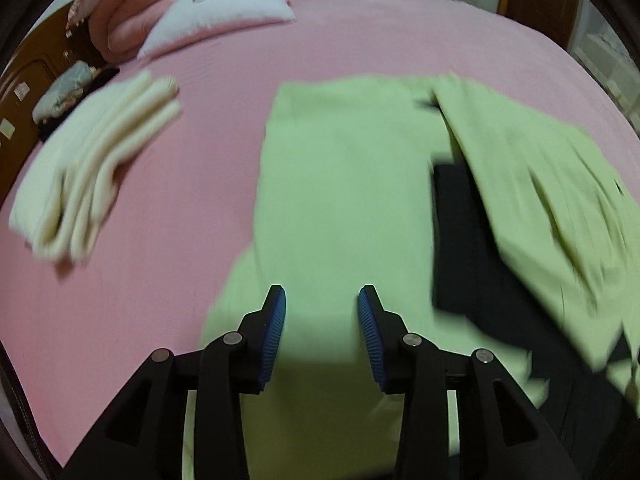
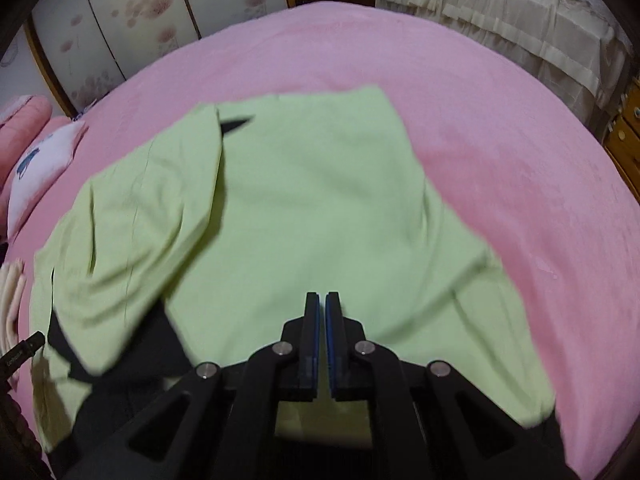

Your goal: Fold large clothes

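Observation:
A large light green garment [image 1: 344, 184] lies spread on the pink bed [image 1: 160, 280], blurred in both views. A black part of it [image 1: 472, 248] shows beside a green flap folded over on the right [image 1: 540, 184]. My left gripper [image 1: 322, 300] hovers over the near end of the green cloth, open, with nothing between its blue pads. In the right wrist view the same garment [image 2: 304, 200] fills the middle, with the flap [image 2: 140, 220] and the black part [image 2: 132, 356] on the left. My right gripper [image 2: 323, 300] is shut above the cloth and I see nothing held in it.
A stack of folded cream cloth [image 1: 92, 168] lies on the bed to the left. A white pillow [image 1: 224, 12] and a pink folded quilt [image 1: 132, 8] sit at the head. Flowered wardrobe doors [image 2: 132, 20], a cream-covered piece of furniture [image 2: 500, 20] and wooden drawers [image 2: 624, 136] ring the bed.

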